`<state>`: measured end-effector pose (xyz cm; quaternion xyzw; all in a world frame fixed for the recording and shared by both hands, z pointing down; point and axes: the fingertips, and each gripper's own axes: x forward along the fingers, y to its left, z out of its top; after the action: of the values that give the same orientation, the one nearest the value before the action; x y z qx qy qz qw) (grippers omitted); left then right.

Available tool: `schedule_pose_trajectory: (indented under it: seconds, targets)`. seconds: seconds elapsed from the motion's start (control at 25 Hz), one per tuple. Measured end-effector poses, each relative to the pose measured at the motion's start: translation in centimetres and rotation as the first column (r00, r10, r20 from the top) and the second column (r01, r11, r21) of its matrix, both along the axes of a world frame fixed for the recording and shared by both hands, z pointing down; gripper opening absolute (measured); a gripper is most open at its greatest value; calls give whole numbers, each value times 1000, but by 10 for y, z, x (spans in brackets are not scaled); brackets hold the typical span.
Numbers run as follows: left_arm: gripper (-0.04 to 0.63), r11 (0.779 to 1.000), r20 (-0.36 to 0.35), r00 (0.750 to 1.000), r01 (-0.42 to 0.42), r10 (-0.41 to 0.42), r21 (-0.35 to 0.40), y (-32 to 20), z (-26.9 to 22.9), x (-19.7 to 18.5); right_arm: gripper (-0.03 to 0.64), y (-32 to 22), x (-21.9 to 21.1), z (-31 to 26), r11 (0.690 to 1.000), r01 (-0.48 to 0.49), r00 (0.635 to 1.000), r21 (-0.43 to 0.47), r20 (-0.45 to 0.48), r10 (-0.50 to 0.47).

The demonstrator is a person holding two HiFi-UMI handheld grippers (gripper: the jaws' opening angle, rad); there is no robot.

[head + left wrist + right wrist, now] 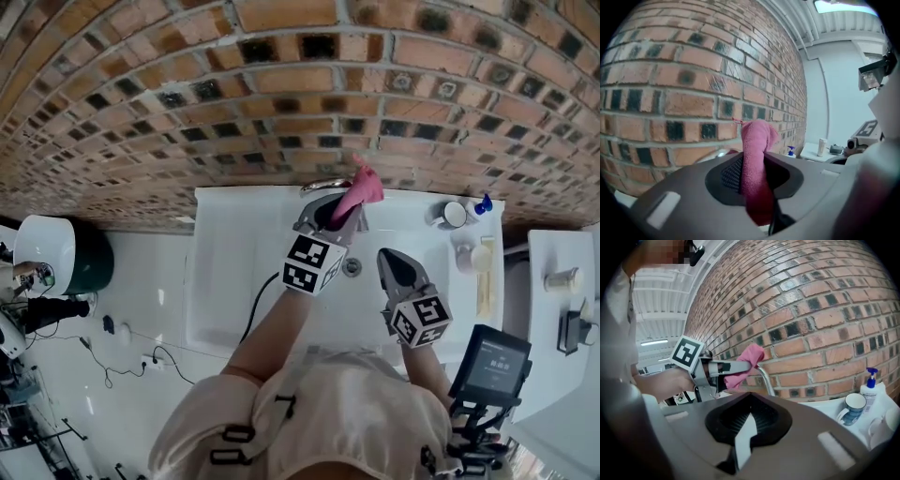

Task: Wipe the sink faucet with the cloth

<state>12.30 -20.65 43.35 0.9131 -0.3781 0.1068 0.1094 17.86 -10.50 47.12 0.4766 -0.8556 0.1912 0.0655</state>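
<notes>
Pink cloth (757, 154), a soft napped microfibre, was clamped between the jaws of the left gripper (349, 214). Its bunched free end appeared to lie on the crest of the faucet (765, 376), at upper centre of the head view. The faucet was a slim chrome tube, arched and reflective, rising at the back rim of the white glazed sink (225, 281).

Judgement: the step in hand was wiping the arch. It would be done well by keeping the cloth folded round the tube and drawing it along the curve under light pressure, without slackening the grip.

Right gripper (387, 255) hung over the basin at lower right, jaws a narrow gap apart with nothing between them. A rough brick wall (281, 84) stood behind, and a glazed mug (853, 408) sat on the ledge at right.
</notes>
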Motion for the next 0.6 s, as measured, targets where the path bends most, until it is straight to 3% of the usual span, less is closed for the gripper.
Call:
schedule_pose_trajectory:
  seconds: [0.16, 0.36, 0.6]
  targets:
    - [94, 993, -9, 994, 111, -111, 36, -3, -16, -48, -8, 4, -24, -4, 999, 45, 999, 6, 0, -45]
    - [94, 967, 17, 967, 254, -253, -29, -9, 15, -111, -8, 12, -49, -5, 996, 87, 996, 3, -9, -87]
    - [94, 950, 17, 957, 289, -289, -114, -19, 53, -135, -8, 13, -53, -2, 998, 68, 997, -8, -32, -68]
